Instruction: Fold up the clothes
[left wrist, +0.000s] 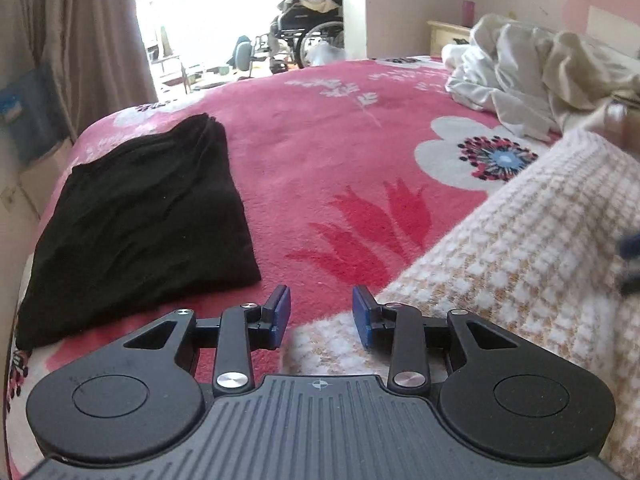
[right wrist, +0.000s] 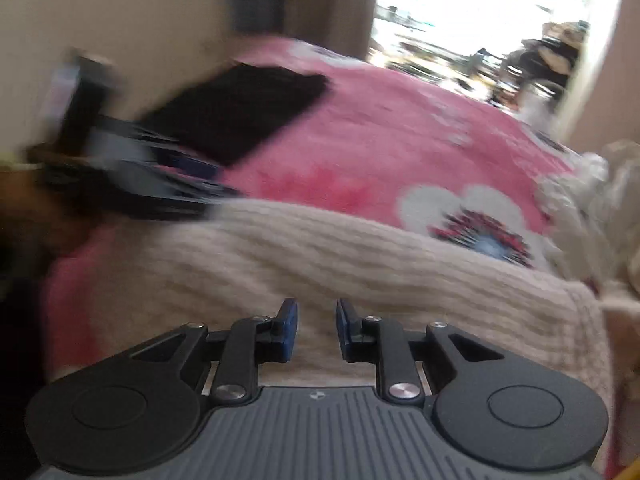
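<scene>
A cream knit sweater lies spread on the pink flowered blanket, at the right of the left wrist view. My left gripper hovers over the sweater's left edge, open, with nothing between its blue pads. A folded black garment lies to its left. In the blurred right wrist view my right gripper stands open above the near part of the sweater, with a gap between the pads. The left gripper shows there as a dark smear at the sweater's far left edge, in front of the black garment.
A crumpled pile of white clothes lies at the far right of the bed. A blurred hand shows at the right edge. Beyond the bed are a wheelchair, a curtain and a bright doorway.
</scene>
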The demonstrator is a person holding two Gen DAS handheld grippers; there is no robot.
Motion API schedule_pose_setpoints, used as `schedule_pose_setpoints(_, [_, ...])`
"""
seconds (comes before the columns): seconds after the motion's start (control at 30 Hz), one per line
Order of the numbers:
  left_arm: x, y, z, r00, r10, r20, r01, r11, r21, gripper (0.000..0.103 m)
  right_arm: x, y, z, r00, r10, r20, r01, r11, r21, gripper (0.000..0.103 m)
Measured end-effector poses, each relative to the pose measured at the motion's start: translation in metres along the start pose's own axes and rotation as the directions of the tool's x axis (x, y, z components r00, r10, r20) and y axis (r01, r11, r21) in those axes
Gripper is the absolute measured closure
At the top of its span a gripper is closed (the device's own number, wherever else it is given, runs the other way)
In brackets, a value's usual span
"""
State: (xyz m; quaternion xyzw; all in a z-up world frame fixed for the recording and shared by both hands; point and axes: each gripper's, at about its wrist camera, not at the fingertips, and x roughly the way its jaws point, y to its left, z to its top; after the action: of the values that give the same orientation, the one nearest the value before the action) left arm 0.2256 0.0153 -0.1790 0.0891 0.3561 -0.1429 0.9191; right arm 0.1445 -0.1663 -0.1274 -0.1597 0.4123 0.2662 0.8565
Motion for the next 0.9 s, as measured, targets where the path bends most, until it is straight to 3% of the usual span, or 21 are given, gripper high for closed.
schedule_pose_setpoints(0.1, [0.002, 0.003, 0.003, 1.000, 0.013, -0.002, -0.013, 1.000, -0.027, 0.069, 0.030, 0.019, -0.035, 0.991, 0.001, -0.133, -0.016, 0.994, -0.112, 0.080])
schedule_pose_setpoints(0.17, [-0.002, 0.007, 0.005, 1.000, 0.021, -0.008, -0.022, 0.997, -0.067, 0.069, 0.035, 0.021, -0.052, 0.997, -0.020, -0.077, 0.011, 0.994, -0.111, 0.080])
schedule_pose_setpoints(0.23, [-0.010, 0.012, 0.007, 0.999, 0.033, -0.006, -0.034, 0.994, -0.102, 0.069, 0.026, 0.014, -0.041, 0.997, -0.011, -0.081, 0.009, 1.000, -0.030, 0.083])
schedule_pose_setpoints(0.3, [-0.032, 0.014, 0.010, 0.999, 0.031, 0.030, -0.027, 0.992, -0.121, 0.069, 0.005, 0.015, -0.035, 1.000, -0.014, -0.027, 0.014, 1.000, -0.006, 0.079])
schedule_pose_setpoints(0.37, [-0.054, 0.011, 0.008, 0.998, -0.016, 0.059, 0.024, 0.992, -0.126, 0.069, -0.014, 0.019, -0.036, 0.999, 0.037, 0.017, -0.037, 0.999, 0.019, 0.080])
schedule_pose_setpoints(0.4, [-0.065, 0.005, 0.006, 0.995, -0.066, 0.068, 0.074, 0.991, -0.114, 0.069, -0.014, 0.021, -0.042, 0.999, 0.048, -0.002, -0.048, 0.999, 0.018, 0.081])
schedule_pose_setpoints(0.47, [-0.079, -0.015, -0.003, 0.985, -0.160, 0.057, 0.163, 0.985, -0.056, 0.069, 0.001, 0.026, -0.064, 0.997, 0.008, -0.071, -0.009, 1.000, -0.017, 0.081])
schedule_pose_setpoints(0.53, [-0.081, -0.047, -0.015, 0.980, -0.198, 0.019, 0.195, 0.977, 0.087, 0.066, 0.004, 0.019, -0.079, 0.999, 0.018, -0.034, -0.016, 0.998, 0.058, 0.082])
schedule_pose_setpoints(0.57, [-0.079, -0.067, -0.024, 0.990, -0.143, 0.020, 0.135, 0.968, 0.212, 0.063, 0.001, 0.013, -0.078, 0.999, 0.030, -0.021, -0.027, 0.994, 0.110, 0.083])
schedule_pose_setpoints(0.6, [-0.078, -0.086, -0.034, 0.996, -0.087, 0.029, 0.073, 0.940, 0.334, 0.061, -0.005, 0.008, -0.072, 0.999, 0.033, -0.016, -0.030, 0.989, 0.147, 0.083])
schedule_pose_setpoints(0.67, [-0.071, -0.104, -0.047, 0.999, -0.020, 0.047, -0.004, 0.887, 0.461, 0.060, -0.022, 0.008, -0.070, 0.999, 0.012, 0.037, -0.017, 0.987, 0.161, 0.080])
schedule_pose_setpoints(0.7, [-0.067, -0.110, -0.052, 0.999, 0.003, 0.051, -0.027, 0.867, 0.498, 0.059, -0.024, 0.007, -0.075, 0.999, -0.004, 0.032, -0.001, 0.988, 0.157, 0.080])
schedule_pose_setpoints(0.73, [-0.066, -0.110, -0.051, 0.999, 0.002, 0.048, -0.026, 0.868, 0.496, 0.059, -0.023, 0.008, -0.084, 1.000, -0.014, 0.014, 0.011, 0.988, 0.157, 0.081])
schedule_pose_setpoints(0.9, [-0.063, -0.099, -0.041, 1.000, -0.026, 0.015, 0.017, 0.901, 0.433, 0.057, -0.039, -0.001, -0.100, 0.998, 0.006, 0.067, -0.024, 0.961, 0.274, 0.081])
